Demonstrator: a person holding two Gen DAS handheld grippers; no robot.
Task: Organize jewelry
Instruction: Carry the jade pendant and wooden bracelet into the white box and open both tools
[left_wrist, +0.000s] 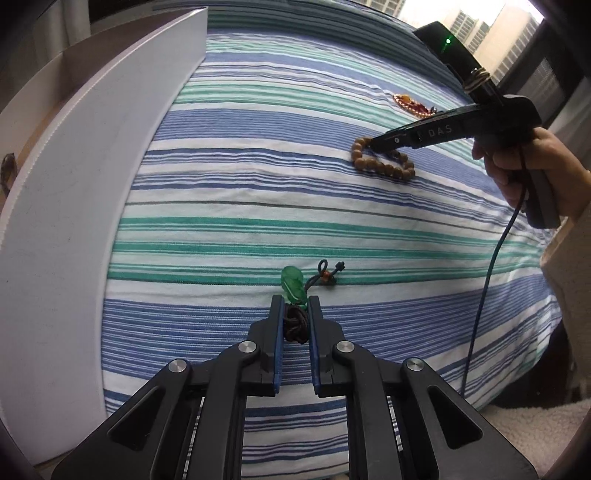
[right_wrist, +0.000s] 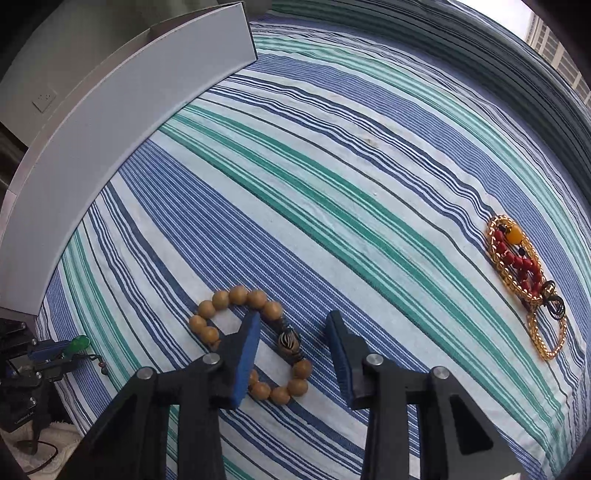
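My left gripper (left_wrist: 295, 299) is shut on the dark knotted cord (left_wrist: 295, 326) of a green pendant (left_wrist: 293, 286), low on the striped bedsheet (left_wrist: 258, 184). The pendant sticks out past the fingertips. A wooden bead bracelet (right_wrist: 238, 295) lies flat under my right gripper (right_wrist: 293, 315), which is open. One of its fingers sits inside the loop, and the bracelet's striped bead (right_wrist: 288, 340) lies between the pads untouched. In the left wrist view the right gripper (left_wrist: 373, 142) points down onto that bracelet (left_wrist: 384, 168), held by a hand (left_wrist: 517, 166).
A tangle of red and gold bead strings (right_wrist: 517, 258) lies on the sheet to the right of the bracelet. A tall white board (left_wrist: 74, 184) borders the bed on the left. A blue cable (left_wrist: 491, 277) hangs from the right gripper's handle.
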